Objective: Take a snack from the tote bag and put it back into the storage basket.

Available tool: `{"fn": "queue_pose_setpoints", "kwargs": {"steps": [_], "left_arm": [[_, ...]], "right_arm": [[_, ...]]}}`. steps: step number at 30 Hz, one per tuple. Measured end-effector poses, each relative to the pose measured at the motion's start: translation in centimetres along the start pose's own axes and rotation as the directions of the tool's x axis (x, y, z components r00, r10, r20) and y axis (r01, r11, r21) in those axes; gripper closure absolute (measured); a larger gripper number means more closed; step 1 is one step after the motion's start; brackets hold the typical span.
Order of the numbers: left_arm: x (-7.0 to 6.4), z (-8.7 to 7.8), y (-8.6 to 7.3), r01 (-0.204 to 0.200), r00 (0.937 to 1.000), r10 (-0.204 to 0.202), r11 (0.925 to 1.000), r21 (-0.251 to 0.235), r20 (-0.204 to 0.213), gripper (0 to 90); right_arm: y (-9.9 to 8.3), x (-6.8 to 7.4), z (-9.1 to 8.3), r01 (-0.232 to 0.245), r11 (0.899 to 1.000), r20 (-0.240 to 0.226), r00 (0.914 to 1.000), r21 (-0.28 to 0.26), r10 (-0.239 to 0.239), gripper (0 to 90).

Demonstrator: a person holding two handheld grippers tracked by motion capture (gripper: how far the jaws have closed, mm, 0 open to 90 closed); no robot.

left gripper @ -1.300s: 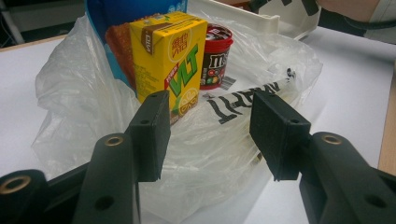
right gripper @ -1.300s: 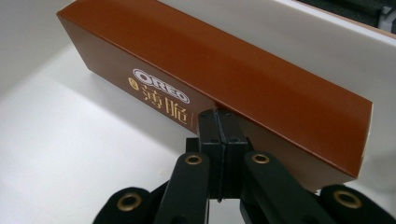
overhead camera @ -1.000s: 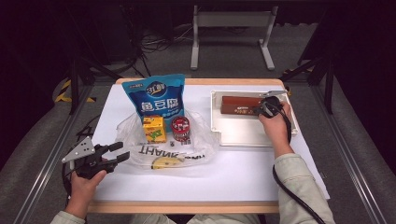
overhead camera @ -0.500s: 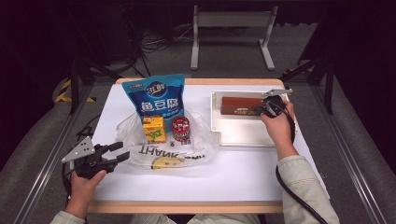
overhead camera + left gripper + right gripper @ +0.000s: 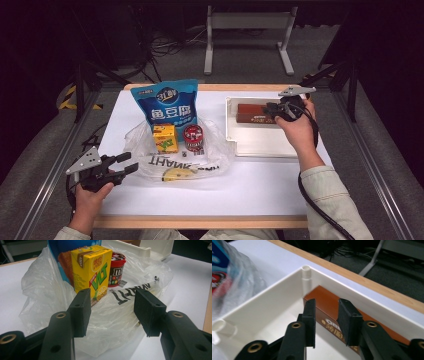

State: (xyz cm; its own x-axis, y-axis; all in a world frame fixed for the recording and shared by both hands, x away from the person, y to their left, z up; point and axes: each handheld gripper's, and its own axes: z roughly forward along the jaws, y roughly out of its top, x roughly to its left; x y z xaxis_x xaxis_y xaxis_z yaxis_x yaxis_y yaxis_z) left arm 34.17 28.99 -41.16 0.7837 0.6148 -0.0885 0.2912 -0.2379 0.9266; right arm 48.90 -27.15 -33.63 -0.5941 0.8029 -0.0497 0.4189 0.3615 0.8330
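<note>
Brown box [image 5: 256,114] lying flat in the far end of the white tray [image 5: 260,145], tucked against the back wall near the corner post, so probably just parked there out of the way. Right gripper [image 5: 326,315] sitting right over its near edge, jaws parted a little with the box's edge between them but no squeeze showing; looks more like letting go or lining up than carrying. Can't tell if the pads actually touch the cardboard.

Rest of the tray bare, so plenty of room for more. Just left of it, the plastic bag [image 5: 150,165] spread flat on the table [image 5: 260,175] like a mat, mouth slack, with the loot standing on it: blue pouch [image 5: 167,102] upright at the back, yellow carton [image 5: 91,267] in front, red tub [image 5: 117,268] just beside the carton. Something yellow [image 5: 176,174] lying under the film near the front, too blurry to name.

Left gripper [image 5: 112,307] hanging low at the bag's near edge, jaws wide apart and holding nothing, aimed straight at the carton. Guessing that's the next grab.
</note>
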Motion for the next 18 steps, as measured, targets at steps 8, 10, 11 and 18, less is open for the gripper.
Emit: {"fn": "queue_pose_setpoints", "kwargs": {"steps": [8,10,11,18], "left_arm": [[0.0,0.1,0.0,0.005,1.0,-0.005,1.0,0.001,0.001,48.2],[0.0,0.0,0.0,-0.002,1.0,0.002,1.0,-0.003,0.0,48.2],[0.0,0.0,0.0,-0.002,1.0,0.002,1.0,-0.002,0.002,48.2],[-0.2,0.2,0.1,-0.005,1.0,0.005,1.0,0.002,0.005,48.0]], "right_arm": [[2.0,1.9,-0.4,0.046,0.998,-0.069,0.9964,-0.043,-0.049,56.4],[2.2,2.2,-0.4,0.054,0.997,-0.079,0.9952,-0.047,-0.058,55.3],[2.5,2.5,-0.4,0.062,0.997,-0.086,0.9941,-0.052,-0.066,53.4],[4.2,4.8,-0.2,0.13,0.988,-0.162,0.9765,-0.082,-0.142,45.9]]}}
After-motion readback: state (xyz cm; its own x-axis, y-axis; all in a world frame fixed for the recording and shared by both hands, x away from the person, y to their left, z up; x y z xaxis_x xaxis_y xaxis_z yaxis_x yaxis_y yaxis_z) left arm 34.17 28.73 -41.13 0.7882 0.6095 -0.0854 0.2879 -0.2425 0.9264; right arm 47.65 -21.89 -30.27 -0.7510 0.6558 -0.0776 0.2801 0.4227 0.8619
